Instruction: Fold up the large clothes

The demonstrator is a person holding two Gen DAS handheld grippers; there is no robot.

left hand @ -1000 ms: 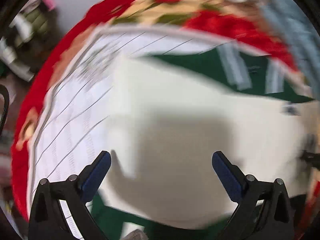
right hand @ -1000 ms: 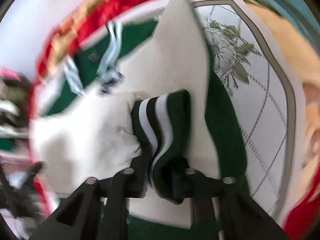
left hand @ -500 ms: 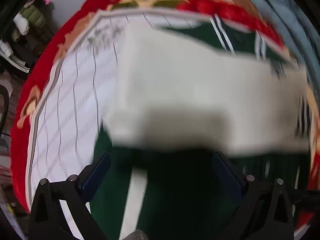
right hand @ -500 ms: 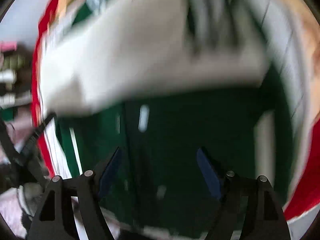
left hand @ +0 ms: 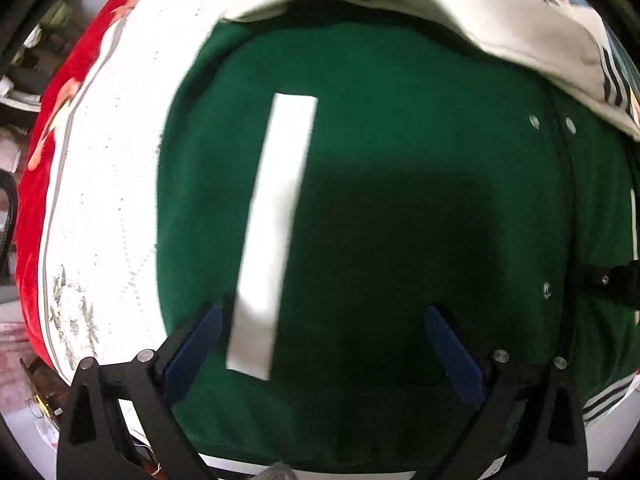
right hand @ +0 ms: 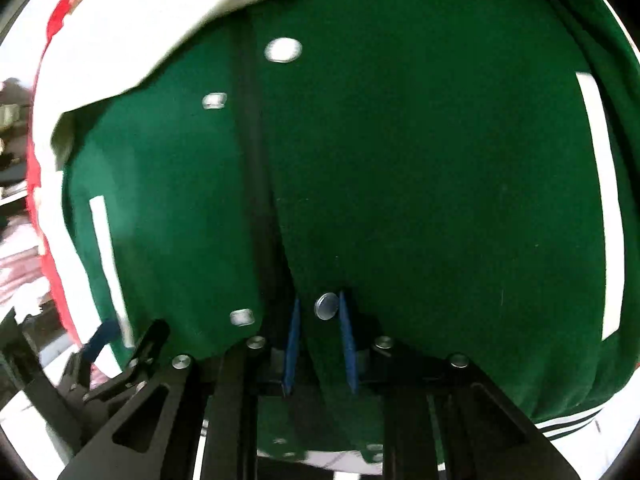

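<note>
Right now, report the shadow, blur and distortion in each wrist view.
Left wrist view: a dark shadow falls across the green jacket; the cream sleeve edge is motion-smeared; fisheye curves the bedspread. Right wrist view: snaps streak with blur; the right gripper looks sharp.

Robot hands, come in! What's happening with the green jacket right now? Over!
Left gripper open above green jacket. Right gripper shut on jacket's front edge by a snap button. Cream sleeve folded across the top. Nothing in the way.
</note>
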